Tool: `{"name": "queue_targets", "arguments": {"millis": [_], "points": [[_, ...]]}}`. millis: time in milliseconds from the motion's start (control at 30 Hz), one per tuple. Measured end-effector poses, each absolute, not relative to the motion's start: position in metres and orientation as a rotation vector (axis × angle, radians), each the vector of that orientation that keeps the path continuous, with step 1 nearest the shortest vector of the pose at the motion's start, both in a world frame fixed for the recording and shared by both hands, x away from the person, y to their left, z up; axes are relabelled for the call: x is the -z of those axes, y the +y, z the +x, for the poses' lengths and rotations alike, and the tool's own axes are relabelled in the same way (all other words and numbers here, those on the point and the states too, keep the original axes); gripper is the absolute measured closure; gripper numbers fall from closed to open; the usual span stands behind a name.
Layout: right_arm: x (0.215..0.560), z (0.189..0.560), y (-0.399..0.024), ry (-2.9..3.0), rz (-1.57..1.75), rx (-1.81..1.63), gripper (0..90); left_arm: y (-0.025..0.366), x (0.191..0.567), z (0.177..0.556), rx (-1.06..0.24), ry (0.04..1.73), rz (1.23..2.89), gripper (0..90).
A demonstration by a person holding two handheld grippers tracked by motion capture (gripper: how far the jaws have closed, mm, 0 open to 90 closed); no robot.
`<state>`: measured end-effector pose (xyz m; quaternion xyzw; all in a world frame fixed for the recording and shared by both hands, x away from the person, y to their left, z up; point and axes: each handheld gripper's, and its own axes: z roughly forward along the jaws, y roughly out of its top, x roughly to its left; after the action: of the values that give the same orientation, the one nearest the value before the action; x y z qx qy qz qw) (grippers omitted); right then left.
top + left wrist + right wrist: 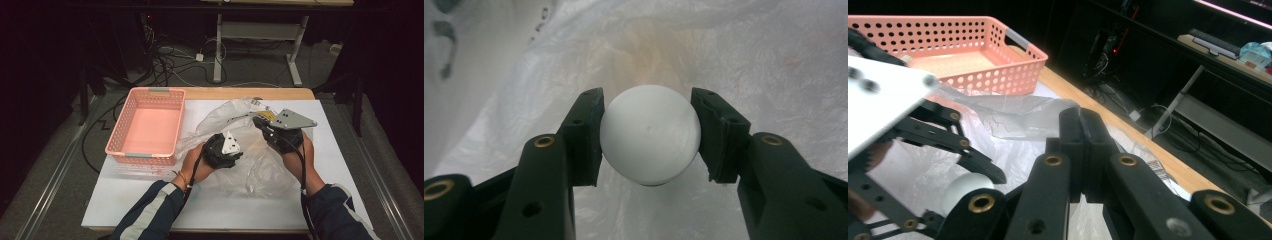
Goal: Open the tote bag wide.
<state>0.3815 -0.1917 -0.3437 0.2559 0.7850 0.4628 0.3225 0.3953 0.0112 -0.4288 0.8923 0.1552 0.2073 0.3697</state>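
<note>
While my right tongs (pixel 1083 150) are pinching the plastic bag (pixel 260 165) open, my left tongs (pixel 647 135) are clamping the white ball (pixel 650 134) inside, the pink basket (pixel 120 132) waiting bare.

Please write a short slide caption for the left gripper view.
Left gripper shut on a white ball inside a plastic bag.

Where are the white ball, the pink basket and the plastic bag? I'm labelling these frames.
white ball (pixel 650 134): left gripper view, middle of its front.
pink basket (pixel 176 124): high view, right wall.
plastic bag (pixel 265 167): high view, crumpled lower part on the table.
</note>
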Motion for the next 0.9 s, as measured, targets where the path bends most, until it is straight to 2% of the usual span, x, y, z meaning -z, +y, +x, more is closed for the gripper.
{"name": "queue_targets", "arguments": {"millis": [167, 500, 600, 800, 900], "points": [[0.345, 0.38, -0.19, 2.077, 0.65, -1.213, 90.0, 0.001, 0.436, 0.392, -0.43, 0.311, 2.354, 48.3], [0.35, 0.38, -0.19, 2.093, 0.648, -1.202, 90.0, -0.007, 0.443, 0.389, -0.441, 0.334, 2.391, 47.4], [0.351, 0.381, -0.19, 2.097, 0.646, -1.197, 90.0, -0.006, 0.44, 0.387, -0.475, 0.363, 2.354, 35.5], [0.355, 0.381, -0.189, 2.108, 0.647, -1.187, 90.0, 0.001, 0.417, 0.359, -0.567, 0.275, 2.281, 26.5], [0.358, 0.38, -0.19, 2.115, 0.641, -1.18, 90.0, 0.017, 0.399, 0.335, -0.63, 0.215, 2.244, 26.0]]}}
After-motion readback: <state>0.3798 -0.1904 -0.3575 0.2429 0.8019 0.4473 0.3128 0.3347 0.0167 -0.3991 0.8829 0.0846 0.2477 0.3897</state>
